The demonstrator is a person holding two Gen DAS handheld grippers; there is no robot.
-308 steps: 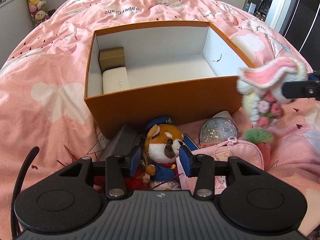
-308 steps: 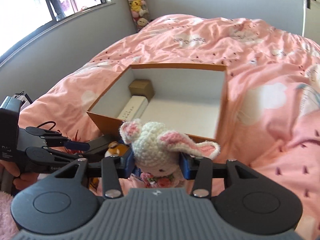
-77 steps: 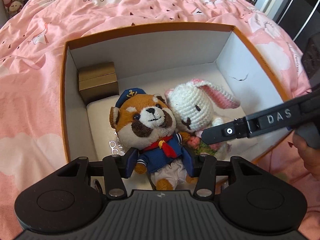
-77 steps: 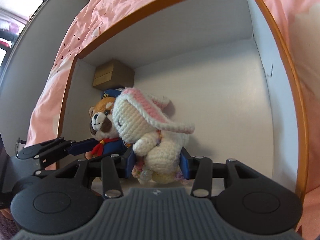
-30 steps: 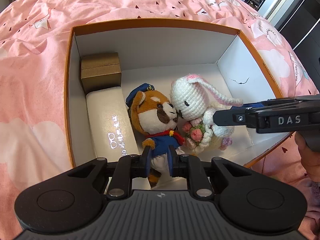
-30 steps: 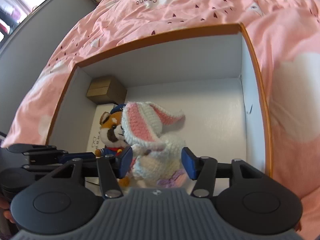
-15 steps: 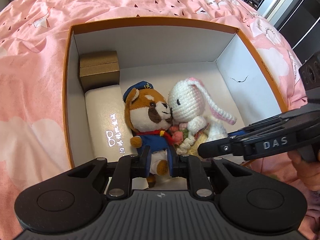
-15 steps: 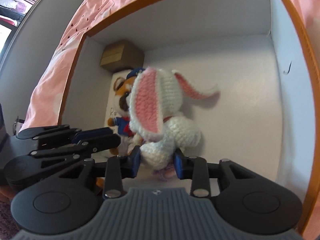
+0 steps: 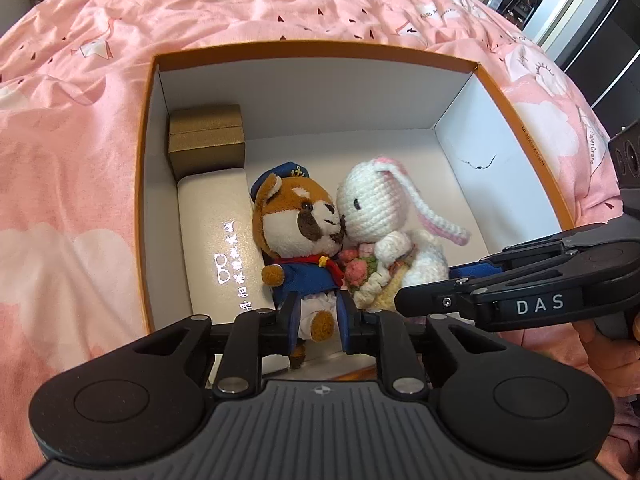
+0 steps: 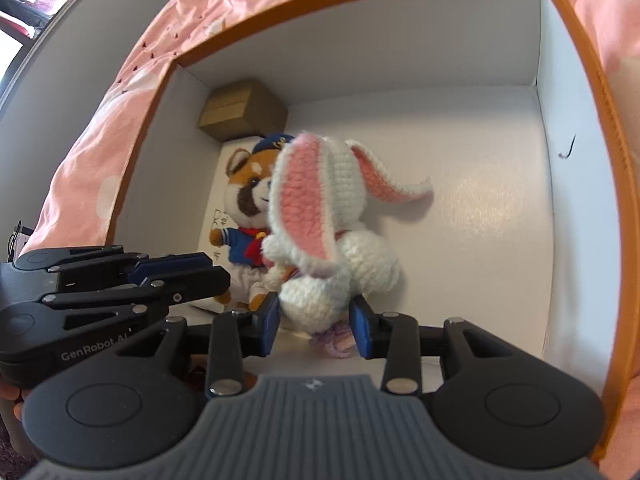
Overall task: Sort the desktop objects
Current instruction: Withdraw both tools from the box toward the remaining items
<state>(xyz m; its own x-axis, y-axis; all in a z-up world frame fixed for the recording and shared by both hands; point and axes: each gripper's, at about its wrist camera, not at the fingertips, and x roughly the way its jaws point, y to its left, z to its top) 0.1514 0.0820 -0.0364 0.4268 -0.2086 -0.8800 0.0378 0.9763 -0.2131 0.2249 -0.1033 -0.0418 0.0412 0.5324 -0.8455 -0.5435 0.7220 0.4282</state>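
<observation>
Inside the orange box point(image 9: 144, 184), both grippers should open fully before lifting: left gripper point(image 9: 318, 326) narrowly pinches the sailor plush point(image 9: 298, 240), right gripper point(image 10: 316, 322) is opening around the crochet rabbit point(image 10: 332, 216).

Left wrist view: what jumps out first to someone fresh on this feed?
Two soft toys snout to snout in the orange box: a sailor fox plush beside a white crocheted bunny. The left gripper, jaws opening, straddles the fox's legs; the right gripper, jaws opening, brackets the bunny's base. A gold box sits in the far left corner.
</observation>
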